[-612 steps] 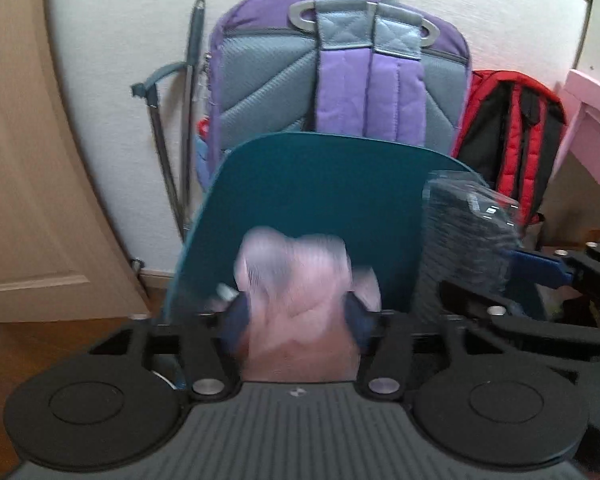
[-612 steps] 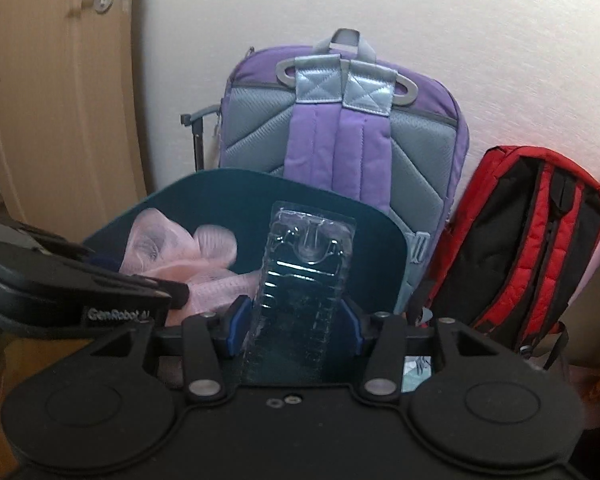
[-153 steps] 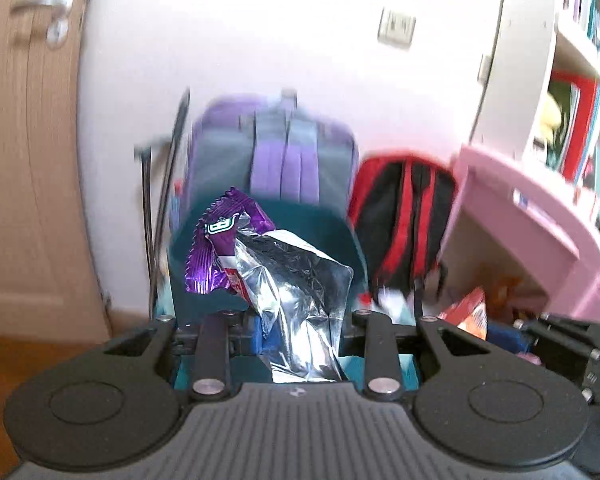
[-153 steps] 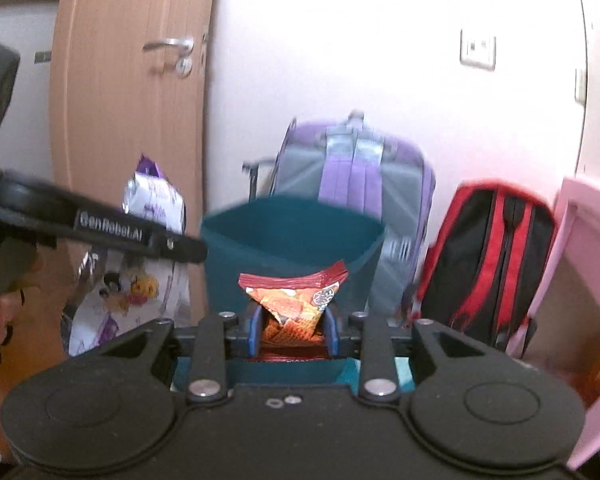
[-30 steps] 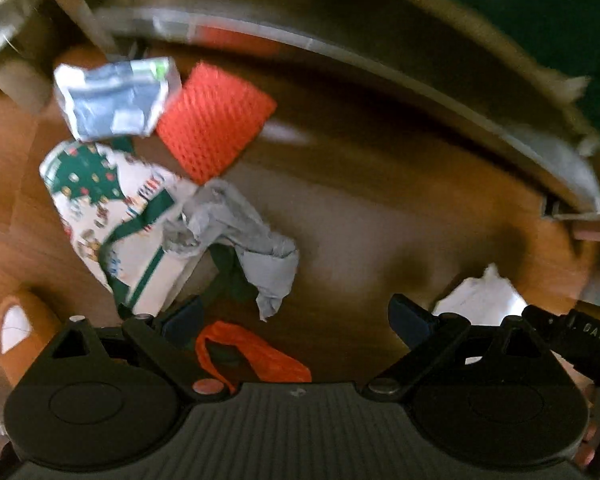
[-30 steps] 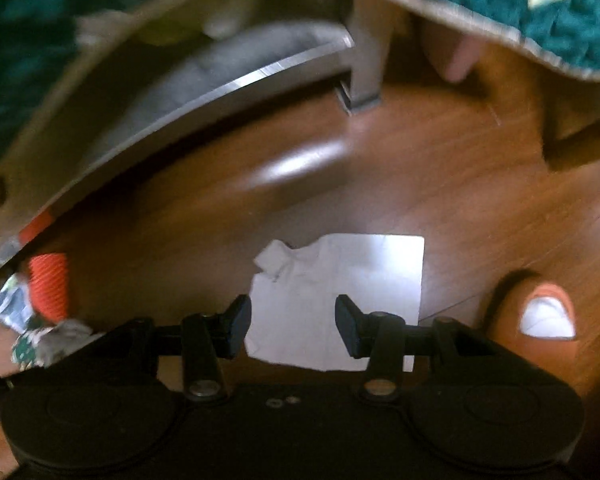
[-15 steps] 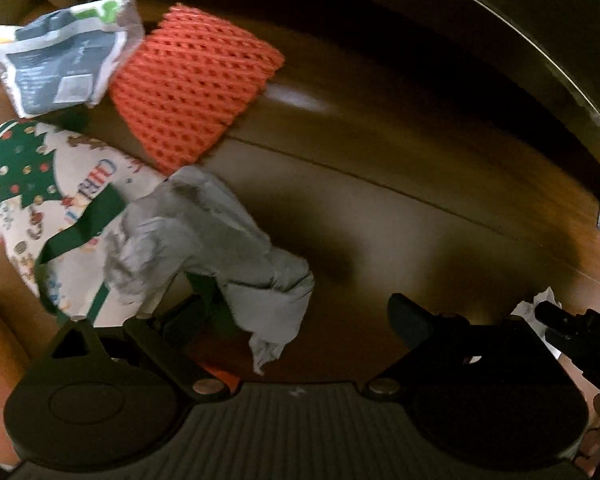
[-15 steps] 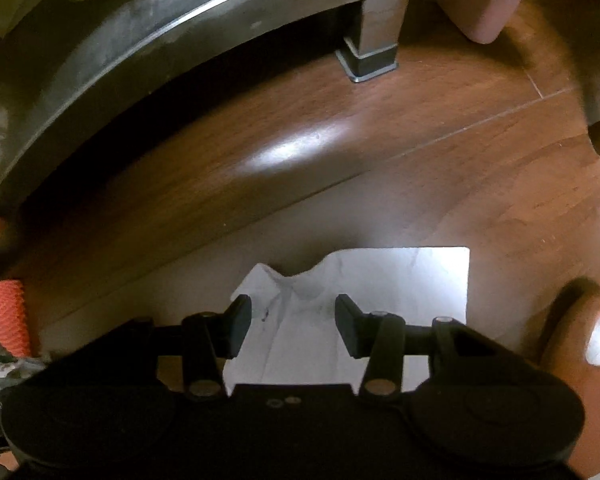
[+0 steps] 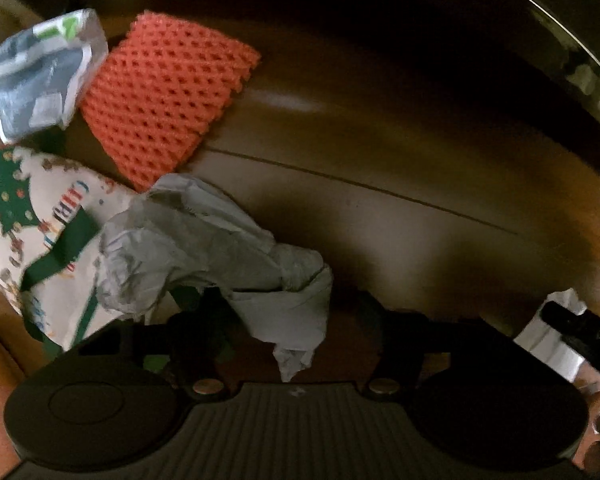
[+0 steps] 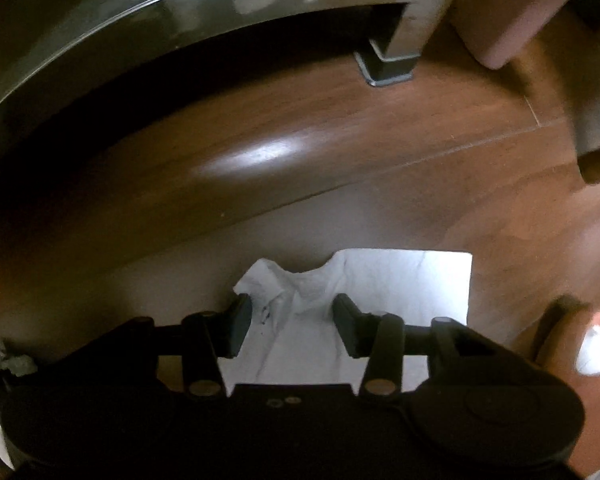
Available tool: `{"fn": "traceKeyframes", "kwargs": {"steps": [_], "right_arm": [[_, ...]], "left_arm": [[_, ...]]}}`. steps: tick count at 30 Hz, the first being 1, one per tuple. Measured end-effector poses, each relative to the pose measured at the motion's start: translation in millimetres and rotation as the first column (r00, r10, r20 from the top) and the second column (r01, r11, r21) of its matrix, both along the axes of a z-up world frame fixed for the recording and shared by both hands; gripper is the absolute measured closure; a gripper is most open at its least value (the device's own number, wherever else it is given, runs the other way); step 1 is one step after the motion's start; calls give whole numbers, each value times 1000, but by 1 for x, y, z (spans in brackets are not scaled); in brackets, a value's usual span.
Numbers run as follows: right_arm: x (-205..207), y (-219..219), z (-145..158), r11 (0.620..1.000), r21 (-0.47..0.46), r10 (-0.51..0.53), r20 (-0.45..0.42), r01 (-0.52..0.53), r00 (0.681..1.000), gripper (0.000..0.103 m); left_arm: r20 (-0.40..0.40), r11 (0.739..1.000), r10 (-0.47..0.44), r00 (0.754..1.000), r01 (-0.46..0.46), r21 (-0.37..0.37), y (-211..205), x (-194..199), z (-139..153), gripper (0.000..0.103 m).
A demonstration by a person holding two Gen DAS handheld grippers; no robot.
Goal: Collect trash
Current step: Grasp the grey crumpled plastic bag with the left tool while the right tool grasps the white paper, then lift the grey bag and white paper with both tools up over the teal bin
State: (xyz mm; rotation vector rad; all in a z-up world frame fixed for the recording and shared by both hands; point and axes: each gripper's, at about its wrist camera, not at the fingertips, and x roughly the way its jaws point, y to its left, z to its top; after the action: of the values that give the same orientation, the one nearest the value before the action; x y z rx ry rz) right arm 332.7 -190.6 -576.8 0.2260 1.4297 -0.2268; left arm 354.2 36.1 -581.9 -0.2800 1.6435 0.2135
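Two sets of tongs work low over a dark wooden floor (image 10: 380, 168) strewn with litter. In the left wrist view, the left tongs (image 9: 284, 320) sit at the bottom centre of the frame, spread wide, with a tail of crumpled grey paper (image 9: 204, 248) hanging down between the two fingers; the shadow there is deep, and whether either finger touches the paper cannot be told; nothing appears clamped. The grey paper lies partly over a white bag printed with green Christmas trees (image 9: 32, 220) at the left edge; just above it, in the upper left of the frame, an orange foam net (image 9: 168, 100) lies flat on the boards, its left corner tucked beside a small grey-and-white packet (image 9: 36, 76); at the lower right edge a scrap of white paper (image 9: 548, 332) shows behind the black body of the other tool.

In the right wrist view, the right tongs (image 10: 292, 326) stand open at the lower centre of the frame, one finger on each side of the rumpled left part of a white sheet of paper (image 10: 400, 284) that lies on the floor; the fingers bracket the raised crease without closing on it. A dark furniture frame (image 10: 180, 20) curves across the top of the frame, its foot (image 10: 388, 64) resting on the boards at the upper right.
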Motion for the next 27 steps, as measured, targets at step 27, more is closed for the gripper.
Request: {"fn": "traceKeyframes", "kwargs": {"steps": [27], "right_arm": [[-38, 13, 213, 967, 159, 151, 277, -200, 949, 99]], "left_arm": [[273, 994, 35, 961, -5, -111, 4, -43, 211, 60]]}}
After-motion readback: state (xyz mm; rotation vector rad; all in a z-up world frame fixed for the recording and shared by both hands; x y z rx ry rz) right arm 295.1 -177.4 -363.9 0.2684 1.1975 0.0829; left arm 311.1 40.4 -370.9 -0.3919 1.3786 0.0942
